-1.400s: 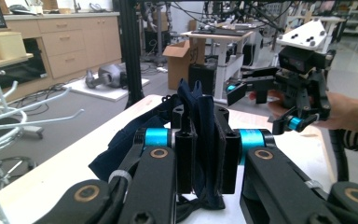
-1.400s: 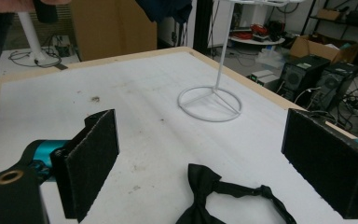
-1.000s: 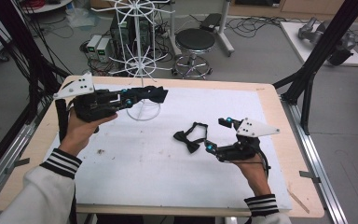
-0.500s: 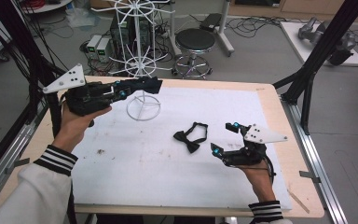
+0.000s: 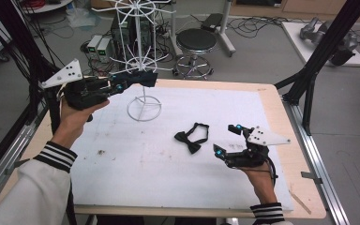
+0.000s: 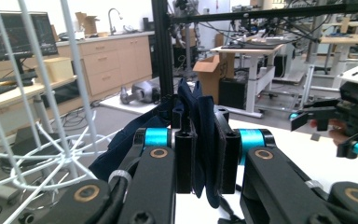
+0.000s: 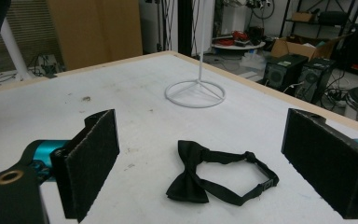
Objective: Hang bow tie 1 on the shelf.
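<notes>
**Occluded and Cropped Areas**

In the high view, the wire rack [image 5: 140, 51] is cut off at the top edge. In the left gripper view, the dark blue cloth [image 6: 200, 140] is largely covered by the left gripper [image 6: 200, 154]; it is probably a bow tie. The person's right sleeve [image 5: 268, 214] exits the bottom edge.

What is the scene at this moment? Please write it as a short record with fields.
left hand-held gripper: shut on a dark blue bow tie, raised beside the white wire rack
right hand-held gripper: open, holds nothing, low over the table
black bow tie: lies flat on the white table cover, strap looped, in front of the right jaws
rack base: ring standing on the cover
</notes>
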{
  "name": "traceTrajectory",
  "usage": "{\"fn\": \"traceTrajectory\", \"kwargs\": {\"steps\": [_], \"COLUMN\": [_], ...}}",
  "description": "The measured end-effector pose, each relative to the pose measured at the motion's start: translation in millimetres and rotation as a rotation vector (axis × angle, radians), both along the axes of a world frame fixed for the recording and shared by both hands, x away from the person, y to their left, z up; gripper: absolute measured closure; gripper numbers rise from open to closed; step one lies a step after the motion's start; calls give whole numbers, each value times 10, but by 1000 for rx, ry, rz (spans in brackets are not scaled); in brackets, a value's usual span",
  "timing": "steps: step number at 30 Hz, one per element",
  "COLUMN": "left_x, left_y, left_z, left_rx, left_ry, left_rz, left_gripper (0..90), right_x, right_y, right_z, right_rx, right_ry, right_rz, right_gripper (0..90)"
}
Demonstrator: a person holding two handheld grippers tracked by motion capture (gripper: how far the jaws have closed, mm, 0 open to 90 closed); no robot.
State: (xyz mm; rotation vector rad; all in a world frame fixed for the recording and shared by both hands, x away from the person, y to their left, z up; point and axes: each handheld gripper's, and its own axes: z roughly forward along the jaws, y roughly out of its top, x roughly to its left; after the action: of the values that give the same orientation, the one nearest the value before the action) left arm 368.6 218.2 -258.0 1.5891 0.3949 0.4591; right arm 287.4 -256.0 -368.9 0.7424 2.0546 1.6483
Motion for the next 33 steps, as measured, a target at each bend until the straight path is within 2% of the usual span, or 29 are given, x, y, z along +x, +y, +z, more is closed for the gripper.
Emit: {"fn": "traceTrajectory", "kwargs": {"steps": [6,13,26,33], "left_x": [102,151,140,138], "left_y": [17,20,50,70], "left_z": [-75,-189,-372,-526], "left_rx": [-11,-8,9,15], "left_ry": [8,26,59,87], "left_rz": [17,33,30,38], "left_gripper": [814,813,812,812], "right_x": [9,12,24,33], "right_y": [-9,-36,-17,-6], "right_z": [-1,1,-8,-16], "right_rx": [2,12,2,0], "right_ry": [-1,2,6,8], "right_rz": [0,-6,-5,-5], "right_gripper": [105,105,105,105]}}
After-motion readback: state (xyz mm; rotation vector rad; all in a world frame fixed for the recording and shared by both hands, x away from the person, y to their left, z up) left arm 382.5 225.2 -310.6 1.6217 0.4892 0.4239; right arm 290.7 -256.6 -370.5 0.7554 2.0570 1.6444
